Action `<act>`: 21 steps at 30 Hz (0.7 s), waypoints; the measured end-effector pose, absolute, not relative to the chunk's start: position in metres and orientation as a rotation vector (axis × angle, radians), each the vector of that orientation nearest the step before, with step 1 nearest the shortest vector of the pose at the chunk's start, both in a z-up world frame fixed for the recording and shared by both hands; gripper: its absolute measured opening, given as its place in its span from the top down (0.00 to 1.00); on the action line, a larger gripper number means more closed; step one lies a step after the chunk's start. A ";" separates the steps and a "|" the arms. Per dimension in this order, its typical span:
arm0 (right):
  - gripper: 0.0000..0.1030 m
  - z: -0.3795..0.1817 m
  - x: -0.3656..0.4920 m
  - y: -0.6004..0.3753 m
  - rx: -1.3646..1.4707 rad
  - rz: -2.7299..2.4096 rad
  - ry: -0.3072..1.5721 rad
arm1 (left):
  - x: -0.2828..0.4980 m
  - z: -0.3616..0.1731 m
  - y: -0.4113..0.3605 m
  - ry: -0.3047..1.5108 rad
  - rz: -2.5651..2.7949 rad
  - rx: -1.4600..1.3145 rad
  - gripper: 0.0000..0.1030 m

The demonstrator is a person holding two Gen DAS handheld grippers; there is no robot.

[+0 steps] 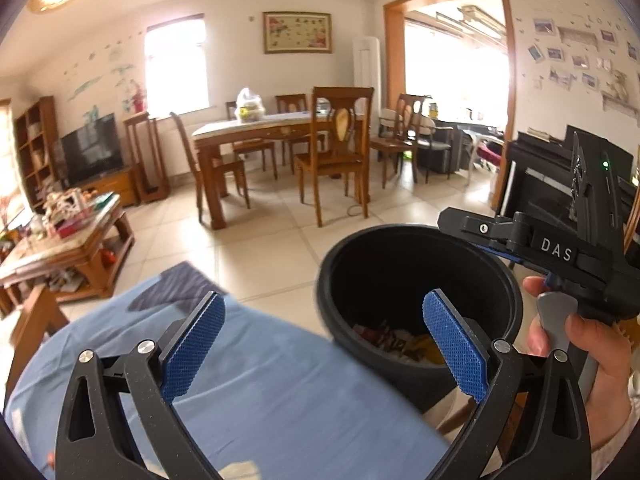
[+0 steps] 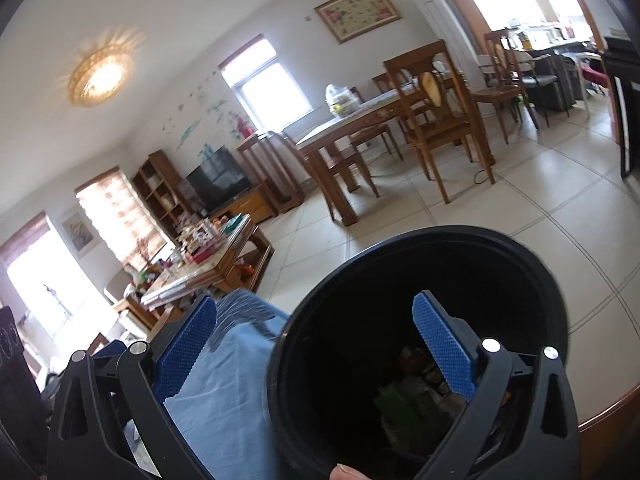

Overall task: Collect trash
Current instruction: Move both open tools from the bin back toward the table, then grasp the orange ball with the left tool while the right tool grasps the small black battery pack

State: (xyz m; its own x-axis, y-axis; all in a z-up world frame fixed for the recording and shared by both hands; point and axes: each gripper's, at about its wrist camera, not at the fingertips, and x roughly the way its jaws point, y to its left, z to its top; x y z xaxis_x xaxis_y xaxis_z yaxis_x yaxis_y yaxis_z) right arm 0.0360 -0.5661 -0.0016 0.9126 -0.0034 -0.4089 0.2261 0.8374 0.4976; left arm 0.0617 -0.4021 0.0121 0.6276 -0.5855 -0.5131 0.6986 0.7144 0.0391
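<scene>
**Both grippers spread above the bin**

The black round trash bin is seen standing upright, mouth upward, beside the blue cloth. Mixed wrappers are seen at its bottom. The left gripper and right gripper are held wide, empty.

dining table, wooden chairs, television, blue cloth

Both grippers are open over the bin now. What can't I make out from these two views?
- What the trash in the black bin is: dark, and the left gripper's finger covers part, left wrist view.
- Same in the right wrist view: the right gripper blocks it.
- Blue cloth, near end: cut off by the frame.
</scene>
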 end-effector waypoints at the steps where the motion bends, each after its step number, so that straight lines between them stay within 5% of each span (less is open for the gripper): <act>1: 0.05 -0.001 0.038 -0.559 0.557 -0.116 0.417 | 0.061 0.012 -0.391 0.497 -0.731 0.240 0.05; 15: 0.06 -0.010 0.084 -0.395 0.289 0.198 0.673 | 0.090 -0.003 -0.198 0.629 -0.464 0.106 0.05; 19: 0.13 -0.020 0.101 -0.339 0.193 0.283 0.766 | 0.101 -0.018 -0.143 0.715 -0.398 0.090 0.05; 21: 0.19 -0.024 0.111 -0.312 0.143 0.325 0.806 | 0.107 -0.030 -0.121 0.761 -0.369 0.112 0.16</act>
